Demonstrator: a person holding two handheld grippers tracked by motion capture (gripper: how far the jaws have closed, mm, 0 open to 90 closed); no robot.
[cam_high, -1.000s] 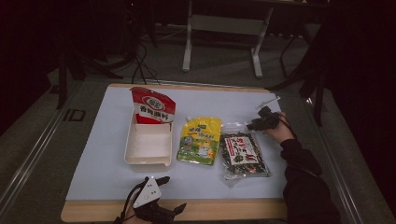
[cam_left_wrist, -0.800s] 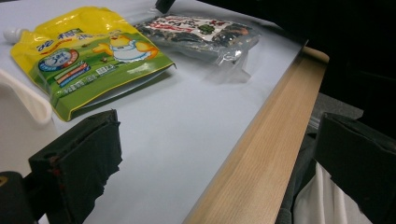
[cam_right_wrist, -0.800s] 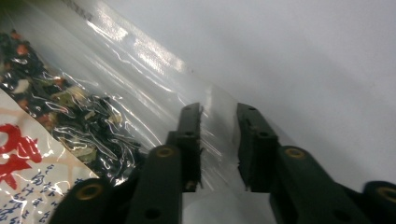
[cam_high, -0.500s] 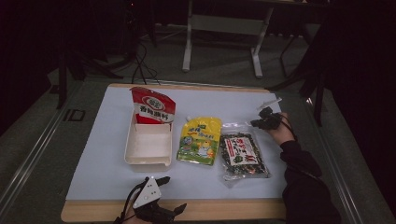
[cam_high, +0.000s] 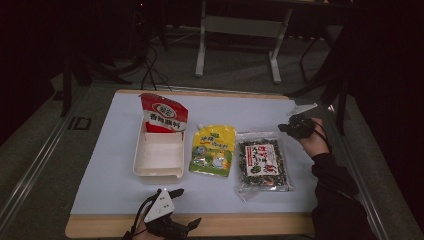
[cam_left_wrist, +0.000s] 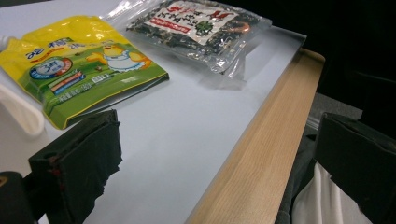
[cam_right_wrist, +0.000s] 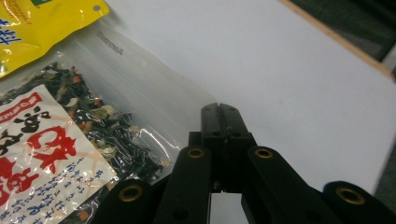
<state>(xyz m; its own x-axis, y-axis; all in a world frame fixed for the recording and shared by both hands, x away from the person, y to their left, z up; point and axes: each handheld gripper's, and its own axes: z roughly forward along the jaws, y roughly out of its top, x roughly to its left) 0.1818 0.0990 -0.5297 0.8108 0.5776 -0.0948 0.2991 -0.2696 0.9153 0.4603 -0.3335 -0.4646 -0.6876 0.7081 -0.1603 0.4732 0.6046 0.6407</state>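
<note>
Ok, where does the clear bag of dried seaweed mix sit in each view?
High view: seaweed bag right of centre, beside the yellow pouch.
Left gripper view: top centre, right of the pouch.
Right gripper view: lower left, pouch above it.
Shared landmark: the yellow pouch.

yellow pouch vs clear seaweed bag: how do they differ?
The yellow pouch is opaque, with a printed cartoon front; the clear seaweed bag shows its dark dried contents around a white and red label. The yellow pouch has a spout at one top corner; the seaweed bag has a flat sealed edge. The pouch lies beside the white tray; the bag lies nearer the right gripper. Both lie flat.
</note>
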